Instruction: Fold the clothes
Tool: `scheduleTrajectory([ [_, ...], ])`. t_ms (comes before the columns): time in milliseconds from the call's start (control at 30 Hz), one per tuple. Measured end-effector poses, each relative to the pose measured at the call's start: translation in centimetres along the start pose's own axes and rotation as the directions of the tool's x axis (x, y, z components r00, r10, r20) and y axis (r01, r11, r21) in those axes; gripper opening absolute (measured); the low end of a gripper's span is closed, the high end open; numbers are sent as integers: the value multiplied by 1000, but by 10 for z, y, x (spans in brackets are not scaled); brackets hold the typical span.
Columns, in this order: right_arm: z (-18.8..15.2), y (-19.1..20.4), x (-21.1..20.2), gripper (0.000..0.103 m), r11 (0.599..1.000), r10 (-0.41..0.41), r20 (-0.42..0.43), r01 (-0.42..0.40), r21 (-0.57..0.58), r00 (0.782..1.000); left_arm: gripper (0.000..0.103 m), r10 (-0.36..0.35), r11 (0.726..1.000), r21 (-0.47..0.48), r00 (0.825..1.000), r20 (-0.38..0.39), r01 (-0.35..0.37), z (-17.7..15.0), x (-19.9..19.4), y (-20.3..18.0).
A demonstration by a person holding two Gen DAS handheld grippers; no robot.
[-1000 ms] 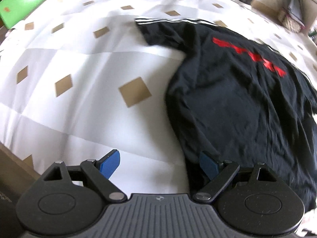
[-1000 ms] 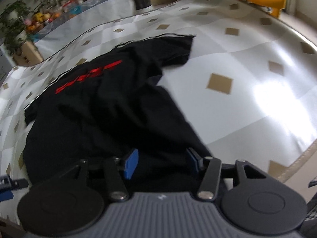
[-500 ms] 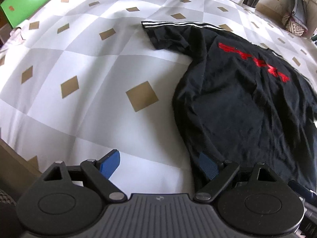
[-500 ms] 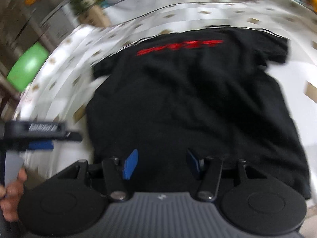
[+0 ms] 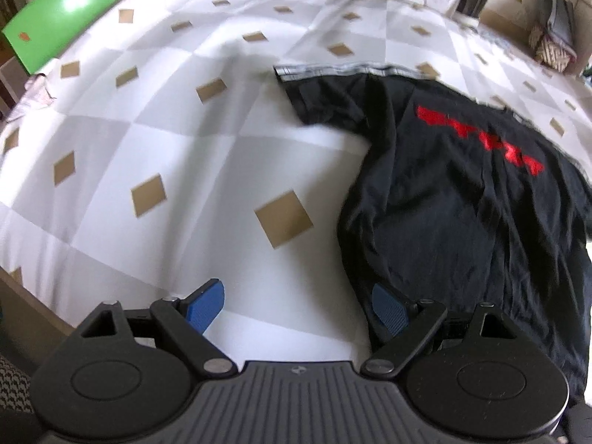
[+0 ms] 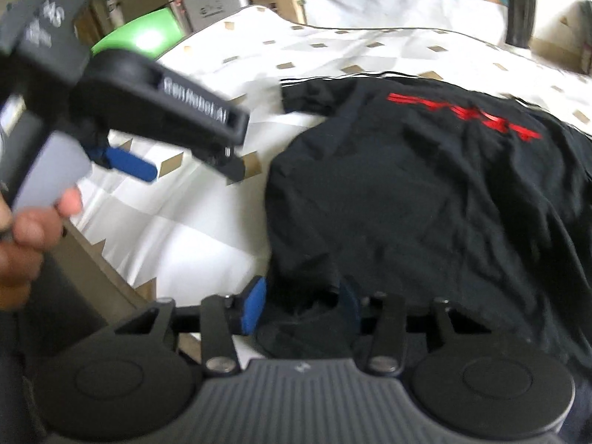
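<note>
A black T-shirt (image 5: 462,222) with a red print lies flat on the white bed cover (image 5: 166,140). My left gripper (image 5: 296,309) hangs open above the shirt's left edge, its right pad over the dark cloth and its left pad over the cover. In the right wrist view the same T-shirt (image 6: 425,192) fills the right side. My right gripper (image 6: 301,309) sits at its near left hem corner. Its jaws are closing with a bunched fold of the hem between them. The left gripper (image 6: 192,170), held by a hand (image 6: 33,229), hovers at the upper left.
The cover (image 6: 185,229) has tan diamonds, and the bed's wooden edge (image 6: 107,277) runs along the near left. A green chair back (image 5: 55,37) stands beyond the far left corner. Boxes, plants and a pillow line the far side.
My right gripper swung left along the hem to the shirt's near left corner and its jaws narrowed around the cloth. The left gripper rose slightly and stays open.
</note>
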State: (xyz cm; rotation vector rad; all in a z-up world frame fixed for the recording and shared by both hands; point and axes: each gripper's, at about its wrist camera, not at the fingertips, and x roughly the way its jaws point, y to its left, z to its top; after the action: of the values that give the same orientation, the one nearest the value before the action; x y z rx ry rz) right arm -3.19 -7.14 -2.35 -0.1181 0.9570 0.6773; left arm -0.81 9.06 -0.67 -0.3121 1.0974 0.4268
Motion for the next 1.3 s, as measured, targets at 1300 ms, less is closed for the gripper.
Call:
scheduleTrajectory([
  [1300, 3, 10, 44, 14, 995, -53, -28, 50, -91, 998, 87, -5, 992, -123, 1000, -18, 3, 3, 6, 21],
])
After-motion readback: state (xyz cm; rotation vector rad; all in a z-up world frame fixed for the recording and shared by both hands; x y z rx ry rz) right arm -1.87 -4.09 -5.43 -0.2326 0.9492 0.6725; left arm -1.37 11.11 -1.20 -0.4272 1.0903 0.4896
